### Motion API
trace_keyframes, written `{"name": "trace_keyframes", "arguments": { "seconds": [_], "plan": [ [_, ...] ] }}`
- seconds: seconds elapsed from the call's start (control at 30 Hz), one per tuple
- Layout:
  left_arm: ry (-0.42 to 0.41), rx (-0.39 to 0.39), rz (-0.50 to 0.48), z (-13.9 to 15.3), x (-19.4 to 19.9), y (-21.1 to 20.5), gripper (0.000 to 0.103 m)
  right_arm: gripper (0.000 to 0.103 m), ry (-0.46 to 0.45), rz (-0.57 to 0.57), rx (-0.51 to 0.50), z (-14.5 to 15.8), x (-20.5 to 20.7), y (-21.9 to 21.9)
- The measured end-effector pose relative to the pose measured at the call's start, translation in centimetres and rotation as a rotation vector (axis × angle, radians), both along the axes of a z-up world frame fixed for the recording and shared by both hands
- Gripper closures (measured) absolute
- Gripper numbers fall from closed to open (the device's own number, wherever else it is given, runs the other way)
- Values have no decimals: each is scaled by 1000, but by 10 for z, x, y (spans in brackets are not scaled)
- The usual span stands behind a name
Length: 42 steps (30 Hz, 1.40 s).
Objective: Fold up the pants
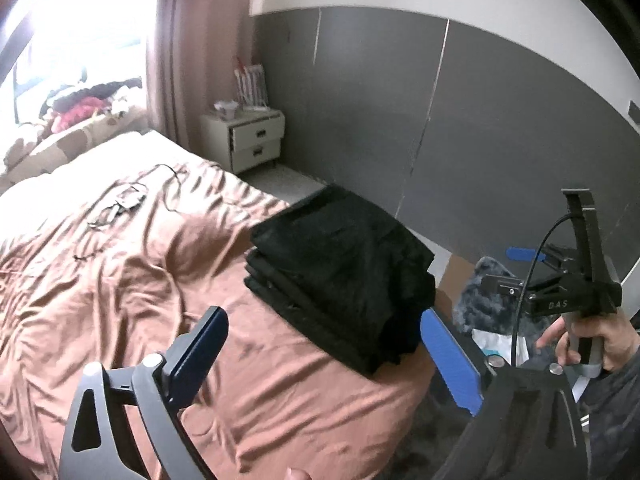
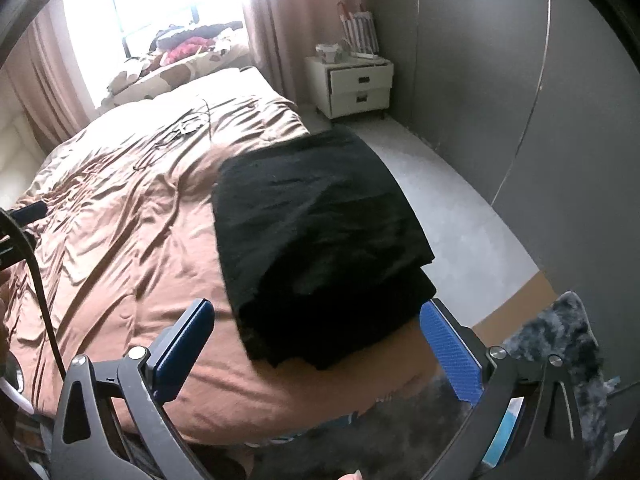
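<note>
Brown bedspread [image 2: 120,248]: rumpled satin-ish cover over the whole bed, with a thin cable [image 1: 120,204] tangled further up it.
Room: grey panelled wall [image 1: 480,120], pink curtain [image 1: 176,40], bright window, white nightstand [image 2: 352,84] in the corner.
Pants [image 2: 320,248]: black, folded into a thick stack, sitting at the bed's near corner right along the side edge.
Long axis: runs along that edge, up toward the nightstand.
Open room: lots of bare cover on the window side, pale floor [image 2: 460,208] past the edge.
Left gripper [image 1: 320,356]: jaws spread wide, nothing in them.
Right gripper [image 2: 320,344]: same deal, wide apart and empty, hanging just short of the stack.
</note>
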<state>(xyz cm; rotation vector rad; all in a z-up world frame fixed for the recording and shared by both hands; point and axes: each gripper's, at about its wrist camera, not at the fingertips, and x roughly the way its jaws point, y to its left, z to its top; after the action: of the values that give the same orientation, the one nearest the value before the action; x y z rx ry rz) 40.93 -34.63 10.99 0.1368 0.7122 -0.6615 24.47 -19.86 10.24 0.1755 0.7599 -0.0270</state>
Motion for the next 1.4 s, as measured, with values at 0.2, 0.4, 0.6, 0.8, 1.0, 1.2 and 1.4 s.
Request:
{"name": "trace_keyframes", "arguments": {
  "seconds": [0.2,0.4,0.6,0.8,1.0,1.2,1.4],
  "plan": [
    [-38,-14,28,21,-38,33,3,0,-30,11,-14,12,-35,18],
    [-75,-32,54,35,-78,67,2,0,-47,16,-43,21,-64,40],
    [-110,-53,78,46,-118,102,1,0,-81,21,-54,35,-98,64],
    [-138,-73,107,50,-156,137,0,0,-105,51,-66,41,-127,90],
    [-154,-98,147,48,-187,175,0,0,-135,91,-73,43,-153,113],
    [-183,-105,191,45,-216,207,1,0,-166,115,-59,41,-177,135],
    [-220,-94,221,42,-249,235,0,0,-178,133,-38,33,-203,162]
  ]
}}
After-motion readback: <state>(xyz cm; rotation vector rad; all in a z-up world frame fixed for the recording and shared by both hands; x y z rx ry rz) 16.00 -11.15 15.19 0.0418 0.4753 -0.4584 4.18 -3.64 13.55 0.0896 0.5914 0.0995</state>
